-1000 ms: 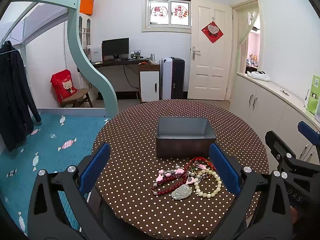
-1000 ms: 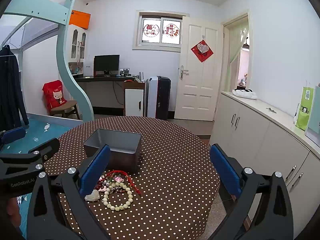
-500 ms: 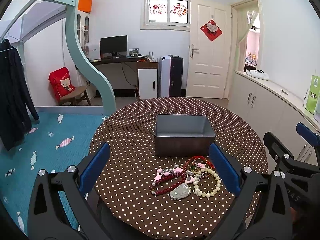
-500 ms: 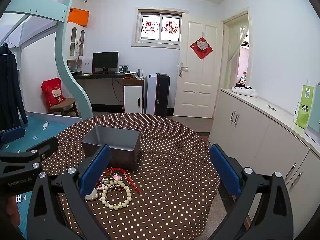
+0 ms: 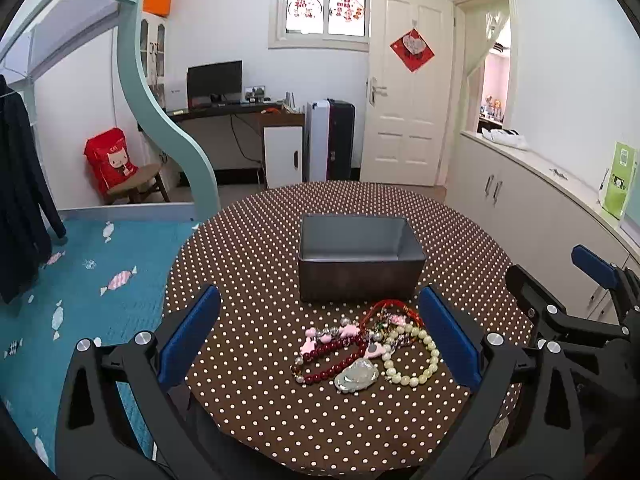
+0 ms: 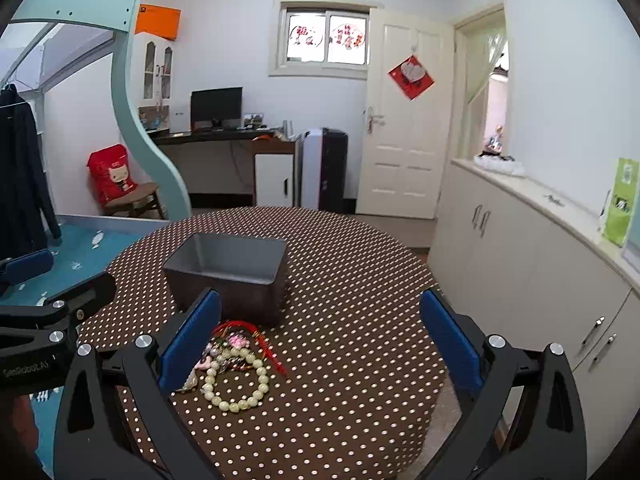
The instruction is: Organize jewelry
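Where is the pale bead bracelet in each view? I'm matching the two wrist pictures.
Left wrist view: the pale bead bracelet lies right of centre, at the right end of the jewelry pile.
Right wrist view: the bracelet lies lower left, at the near end of the pile.
Shared landmark: the gray box behind the pile.

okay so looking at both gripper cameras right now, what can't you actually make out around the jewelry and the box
- Jewelry pile, right wrist view: its left part is hidden behind the right gripper's blue finger.
- Gray box, both views: the near wall hides part of its floor.
- Tangled strands, left wrist view: too small to count the separate pieces.
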A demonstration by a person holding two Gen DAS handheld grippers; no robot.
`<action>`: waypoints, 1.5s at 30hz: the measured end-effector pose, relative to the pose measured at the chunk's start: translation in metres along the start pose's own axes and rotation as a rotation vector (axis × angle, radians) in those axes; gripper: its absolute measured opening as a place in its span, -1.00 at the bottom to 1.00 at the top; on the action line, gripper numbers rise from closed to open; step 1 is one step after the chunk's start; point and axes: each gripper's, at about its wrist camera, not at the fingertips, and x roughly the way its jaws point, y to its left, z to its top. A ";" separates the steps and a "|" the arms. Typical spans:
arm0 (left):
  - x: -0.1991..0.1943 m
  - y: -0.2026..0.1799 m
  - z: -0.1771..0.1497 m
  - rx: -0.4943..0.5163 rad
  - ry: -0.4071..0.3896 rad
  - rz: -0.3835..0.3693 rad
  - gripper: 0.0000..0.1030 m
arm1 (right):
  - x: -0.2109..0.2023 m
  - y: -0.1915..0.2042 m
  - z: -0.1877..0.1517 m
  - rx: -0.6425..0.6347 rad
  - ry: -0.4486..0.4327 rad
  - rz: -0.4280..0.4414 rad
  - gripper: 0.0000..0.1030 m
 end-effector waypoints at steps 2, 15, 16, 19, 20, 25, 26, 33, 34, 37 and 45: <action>0.009 0.003 -0.003 -0.002 0.038 -0.015 0.91 | 0.006 0.000 -0.003 0.000 0.026 0.022 0.86; 0.065 0.026 -0.036 -0.017 0.219 0.081 0.89 | 0.039 -0.008 -0.027 0.031 0.158 -0.010 0.86; 0.069 0.028 -0.038 -0.019 0.235 0.092 0.89 | 0.041 -0.007 -0.029 0.031 0.165 -0.011 0.86; 0.077 0.033 -0.044 -0.023 0.275 0.076 0.89 | 0.046 -0.005 -0.037 0.021 0.200 0.024 0.86; 0.080 0.036 -0.046 -0.026 0.285 0.065 0.89 | 0.047 -0.003 -0.040 0.009 0.214 0.043 0.85; 0.088 0.043 -0.051 -0.033 0.326 0.042 0.89 | 0.056 0.013 -0.049 -0.036 0.257 0.089 0.61; 0.090 0.044 -0.054 -0.030 0.330 0.031 0.89 | 0.059 0.014 -0.050 -0.040 0.266 0.089 0.60; 0.097 0.044 -0.060 -0.026 0.357 0.021 0.89 | 0.072 0.019 -0.056 -0.059 0.313 0.087 0.23; 0.098 0.043 -0.061 -0.018 0.357 0.020 0.89 | 0.074 0.020 -0.057 -0.061 0.322 0.087 0.13; 0.102 0.043 -0.064 -0.022 0.374 0.012 0.89 | 0.083 0.021 -0.064 -0.054 0.360 0.095 -0.09; 0.106 0.049 -0.065 -0.031 0.390 0.016 0.39 | 0.082 0.029 -0.064 -0.078 0.353 0.133 -0.77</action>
